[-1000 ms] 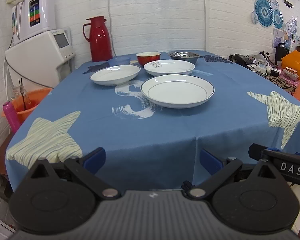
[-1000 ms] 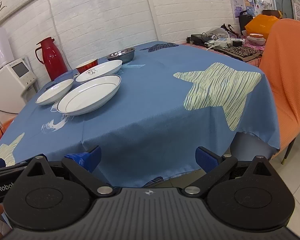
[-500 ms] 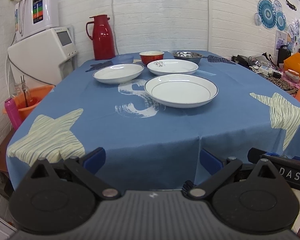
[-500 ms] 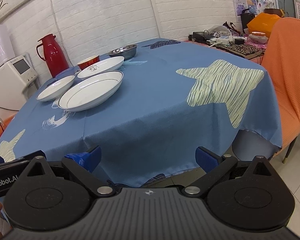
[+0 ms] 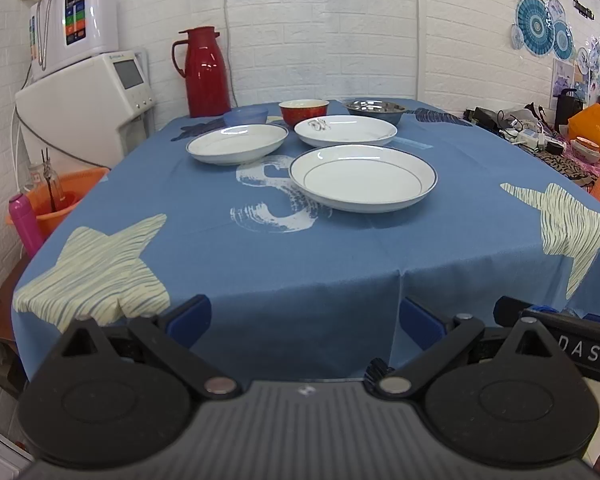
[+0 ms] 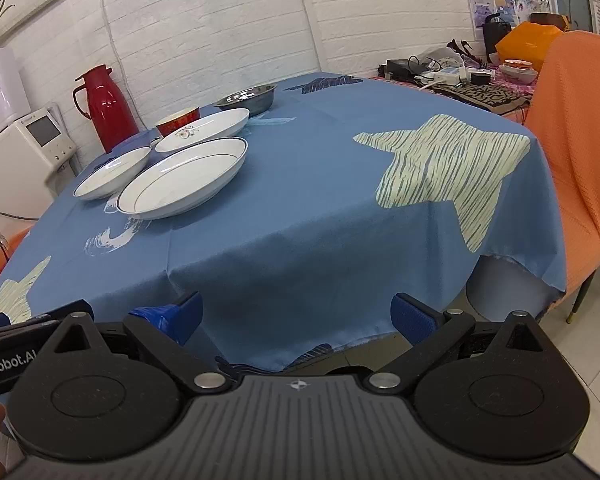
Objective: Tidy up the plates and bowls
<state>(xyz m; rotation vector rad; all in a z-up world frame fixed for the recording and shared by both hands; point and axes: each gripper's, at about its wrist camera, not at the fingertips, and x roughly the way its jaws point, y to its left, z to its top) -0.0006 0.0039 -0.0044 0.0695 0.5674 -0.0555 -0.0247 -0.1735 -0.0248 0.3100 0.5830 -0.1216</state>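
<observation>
Since the earlier frames both wrist views have been tilting slightly, so the plates are sitting a little lower in the left wrist view; nothing on the worktop [image 5: 300, 264] has shifted. The left gripper [image 5: 305, 316] is hovering off the near edge of the worktop, level and aimed across it, its blue fingers [image 5: 190, 314] spread wide and holding nothing. The right gripper [image 6: 296, 314] is hanging off the near corner, angled toward the left, its fingers [image 6: 410, 316] likewise wide apart and empty.

The large rimmed plate [image 5: 363, 178] is lying flat near the middle, nearest the grippers. Behind it to the left is sitting a second white plate [image 5: 237, 143], and behind it to the right a patterned plate [image 5: 345, 131]; the three are close but apart. Along the far edge are standing a blue bowl [image 5: 245, 115], a red bowl [image 5: 303, 111] and a steel bowl [image 5: 374, 109], all upright, mouths up. A red flask [image 5: 204, 72] is standing past the far left corner.

The near half of the blue cloth is lying bare, giving open room up to the plates. An orange chair [image 6: 572, 152] is crowding the right side.
</observation>
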